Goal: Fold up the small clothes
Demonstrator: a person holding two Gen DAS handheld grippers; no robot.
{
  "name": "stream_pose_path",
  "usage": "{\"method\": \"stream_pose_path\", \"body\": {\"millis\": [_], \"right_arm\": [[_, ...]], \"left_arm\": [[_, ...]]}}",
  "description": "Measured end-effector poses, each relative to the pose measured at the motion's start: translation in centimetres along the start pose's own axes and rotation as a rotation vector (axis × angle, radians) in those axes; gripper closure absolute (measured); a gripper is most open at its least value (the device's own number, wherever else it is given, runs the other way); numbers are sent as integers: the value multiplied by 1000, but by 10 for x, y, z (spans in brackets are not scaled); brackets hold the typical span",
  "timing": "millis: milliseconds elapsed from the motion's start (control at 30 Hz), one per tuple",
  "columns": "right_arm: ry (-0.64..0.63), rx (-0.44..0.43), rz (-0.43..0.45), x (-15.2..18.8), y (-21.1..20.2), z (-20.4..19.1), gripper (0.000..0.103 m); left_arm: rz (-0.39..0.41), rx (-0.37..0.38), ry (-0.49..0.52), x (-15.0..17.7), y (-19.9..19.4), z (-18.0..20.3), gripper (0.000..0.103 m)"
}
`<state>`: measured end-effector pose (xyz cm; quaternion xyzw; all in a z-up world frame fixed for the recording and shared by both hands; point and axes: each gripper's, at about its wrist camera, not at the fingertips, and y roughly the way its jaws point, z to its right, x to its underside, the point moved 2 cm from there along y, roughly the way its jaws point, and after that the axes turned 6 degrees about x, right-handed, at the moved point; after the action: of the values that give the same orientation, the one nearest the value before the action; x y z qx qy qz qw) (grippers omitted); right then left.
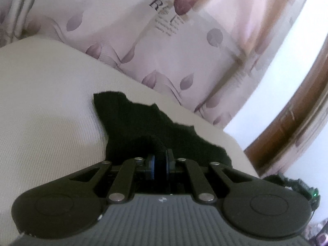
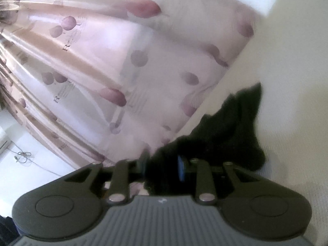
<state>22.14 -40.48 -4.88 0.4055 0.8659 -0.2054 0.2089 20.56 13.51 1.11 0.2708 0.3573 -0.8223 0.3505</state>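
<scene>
Left wrist view: I see a brown wooden frame [image 1: 287, 127] at far right; right view instead shows a cord [image 2: 24, 156] on a white wall, far left. Both show the floral curtain [image 1: 164, 51] behind. Black sock [image 1: 143, 123] lies on the cream surface [image 1: 51, 102]. Left gripper [image 1: 161, 165] jaws pinched together on its near edge; right gripper [image 2: 162, 164] jaws clamped on a thicker bunch.

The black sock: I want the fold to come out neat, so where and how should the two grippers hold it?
Grip the black sock at its two opposite ends, coming in low along the beige surface. It lies limp and stretched between them, so end holds keep it taut. The left gripper already pinches one bunched end; the right gripper has cloth between its fingers at the other.
</scene>
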Motion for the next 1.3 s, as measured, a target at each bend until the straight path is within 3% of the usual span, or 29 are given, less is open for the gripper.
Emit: {"method": "stream_pose_path", "body": {"millis": [367, 533, 700, 800, 867, 900, 1000, 1100, 1133, 1167, 1233, 1300], "right_arm": [[53, 91, 13, -45, 55, 32, 76], [35, 112, 7, -46, 66, 33, 76], [-176, 188, -34, -39, 62, 6, 73], [-379, 289, -107, -24, 66, -19, 49], [-557, 421, -146, -12, 77, -32, 16], [-620, 457, -152, -8, 82, -34, 11], [-711, 469, -215, -1, 93, -31, 10], [-780, 504, -288, 5, 111, -24, 13], [-779, 499, -309, 6, 116, -22, 30], [-765, 490, -341, 6, 122, -19, 59], [-787, 494, -343, 8, 127, -22, 87], [-811, 439, -311, 9, 122, -37, 90]], "left_arm": [[34, -40, -90, -29, 43, -28, 93], [20, -56, -115, -30, 61, -39, 93], [9, -67, -88, -25, 67, -42, 93], [6, -72, -75, -23, 66, -41, 93], [5, -71, -71, -22, 65, -41, 93], [4, -73, -68, -22, 65, -41, 93], [1, -72, -70, -20, 64, -41, 93], [-7, -78, -64, -20, 65, -41, 93], [-9, -76, -67, -20, 65, -42, 93], [-10, -75, -68, -20, 65, -42, 93], [-11, -73, -71, -22, 64, -42, 93], [-6, -65, -72, -24, 62, -40, 93]]}}
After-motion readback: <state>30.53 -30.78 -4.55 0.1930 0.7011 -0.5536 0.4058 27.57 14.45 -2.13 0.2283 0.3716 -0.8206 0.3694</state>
